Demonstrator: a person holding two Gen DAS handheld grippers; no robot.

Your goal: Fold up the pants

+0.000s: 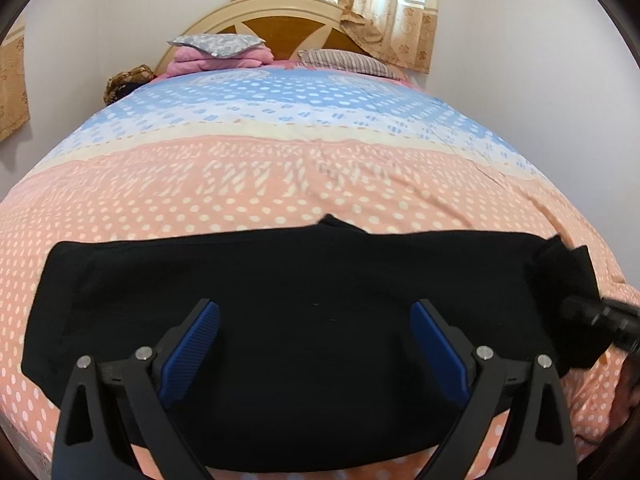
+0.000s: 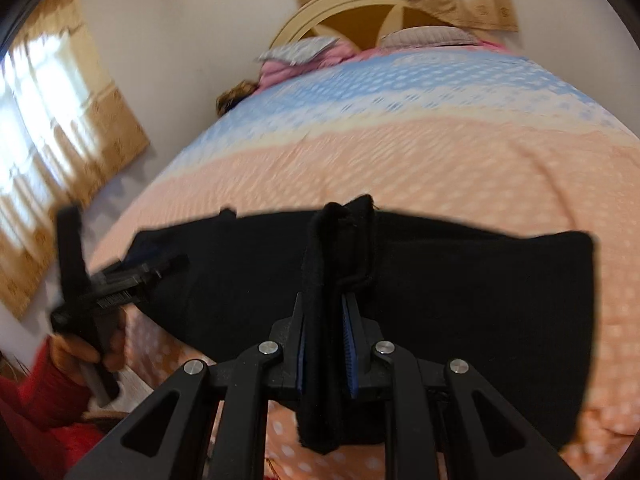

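Black pants (image 1: 280, 280) lie crosswise on the near part of the bed, folded into a long band. My left gripper (image 1: 316, 320) hovers over their middle, open, its blue pads (image 1: 204, 340) wide apart with nothing held. My right gripper (image 2: 326, 312) is shut on a bunched end of the pants (image 2: 320, 360), and the fabric stands up between its pads. In the left wrist view that raised end (image 1: 556, 264) shows at the far right, with the right gripper (image 1: 592, 312) behind it. The right wrist view is blurred; the left gripper (image 2: 160, 266) appears at the left, held by a hand (image 2: 80, 352) in a red sleeve.
The bed (image 1: 320, 168) has a pink and blue dotted cover. At the head are folded pink bedding (image 1: 216, 60), a striped pillow (image 1: 344, 60) and a wooden headboard (image 1: 280, 20). Curtained windows are behind and at the left. The bed's near edge is just below the pants.
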